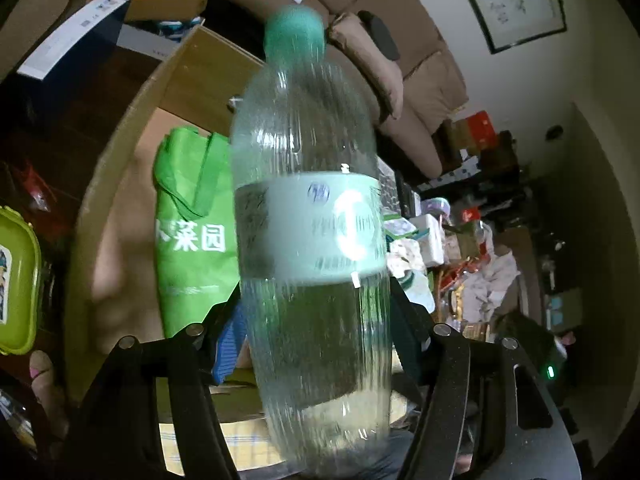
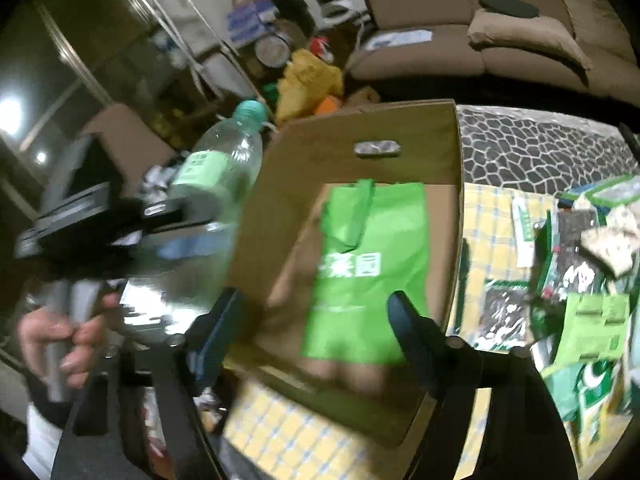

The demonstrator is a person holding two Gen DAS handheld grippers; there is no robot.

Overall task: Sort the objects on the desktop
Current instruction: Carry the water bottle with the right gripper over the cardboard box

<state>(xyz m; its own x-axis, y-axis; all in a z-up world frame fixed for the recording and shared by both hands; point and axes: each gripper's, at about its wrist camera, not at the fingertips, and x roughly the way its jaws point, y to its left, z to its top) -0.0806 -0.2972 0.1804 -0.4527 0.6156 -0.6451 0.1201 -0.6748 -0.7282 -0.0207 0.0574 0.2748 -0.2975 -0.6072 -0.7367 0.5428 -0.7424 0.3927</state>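
Note:
A clear plastic water bottle (image 1: 312,220) with a teal cap and pale green label stands upright between the fingers of my left gripper (image 1: 318,320), which is shut on its lower body. The right wrist view shows the same bottle (image 2: 224,160) held just left of an open cardboard box (image 2: 360,128). A folded green cloth bag (image 2: 368,248) with white characters lies inside the box. My right gripper (image 2: 316,304) hangs open above the box's near edge with nothing in it. In the left wrist view the box (image 1: 120,160) and bag (image 1: 192,208) sit behind the bottle.
Green snack packets (image 2: 580,280) are heaped on the yellow checked cloth (image 2: 300,432) right of the box. A green lunch box (image 1: 16,280) lies at the far left. A brown sofa (image 2: 480,40) stands behind. A person's hand (image 2: 60,340) grips the left gripper's handle.

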